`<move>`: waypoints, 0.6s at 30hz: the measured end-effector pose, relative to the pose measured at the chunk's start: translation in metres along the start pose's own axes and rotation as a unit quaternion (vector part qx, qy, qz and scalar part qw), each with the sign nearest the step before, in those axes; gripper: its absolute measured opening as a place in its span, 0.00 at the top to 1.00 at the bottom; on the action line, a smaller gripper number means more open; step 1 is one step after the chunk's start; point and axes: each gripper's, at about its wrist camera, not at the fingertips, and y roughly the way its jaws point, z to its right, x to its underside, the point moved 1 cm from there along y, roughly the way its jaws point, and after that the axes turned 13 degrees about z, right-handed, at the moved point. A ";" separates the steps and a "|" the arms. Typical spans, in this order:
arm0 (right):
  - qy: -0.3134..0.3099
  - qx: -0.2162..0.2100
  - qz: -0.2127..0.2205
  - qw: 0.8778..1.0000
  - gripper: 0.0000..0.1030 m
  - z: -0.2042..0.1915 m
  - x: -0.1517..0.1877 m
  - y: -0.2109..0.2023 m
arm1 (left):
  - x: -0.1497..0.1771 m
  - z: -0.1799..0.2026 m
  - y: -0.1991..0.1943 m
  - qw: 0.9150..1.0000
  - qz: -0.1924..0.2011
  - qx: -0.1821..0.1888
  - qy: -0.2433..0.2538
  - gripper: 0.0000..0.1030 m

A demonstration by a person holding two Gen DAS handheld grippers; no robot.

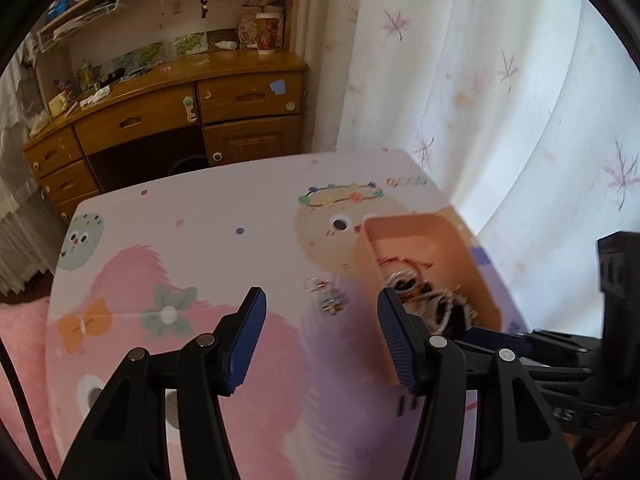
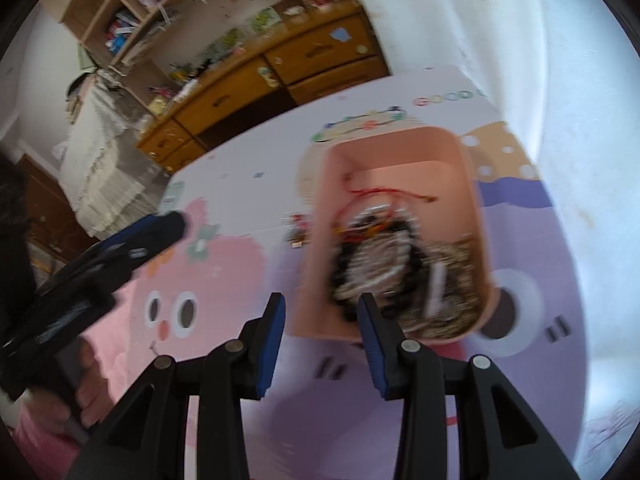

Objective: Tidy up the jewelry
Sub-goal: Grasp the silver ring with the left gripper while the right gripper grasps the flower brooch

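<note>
Both jaws gape empty: left hand-held gripper [image 1: 322,304], right hand-held gripper [image 2: 322,310]. Lower the left straight over the small charm [image 1: 330,300] beside the pink box [image 1: 460,240], pinching low.

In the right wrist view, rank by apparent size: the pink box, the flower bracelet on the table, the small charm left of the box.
1. pink box
2. flower bracelet
3. small charm, blurred

Your left wrist view looks steeply down the left tool [image 1: 322,312] at the counter [image 1: 208,216] from close above. Your right wrist view does likewise from the right. Both share the pink box [image 1: 448,240] [image 2: 400,152] and the wooden desk [image 1: 168,108] [image 2: 256,72] behind.
</note>
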 end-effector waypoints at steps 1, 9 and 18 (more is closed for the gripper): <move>0.006 -0.013 -0.001 1.000 0.63 -0.007 0.003 0.002 | 0.001 -0.004 0.002 1.000 -0.006 0.001 0.016 0.45; -0.018 0.007 0.026 0.999 0.63 -0.066 0.018 0.026 | -0.006 -0.023 0.020 0.988 -0.034 0.045 0.142 0.44; -0.067 0.168 0.098 0.979 0.63 -0.096 0.033 0.068 | -0.017 -0.038 0.063 0.936 -0.029 0.204 0.287 0.44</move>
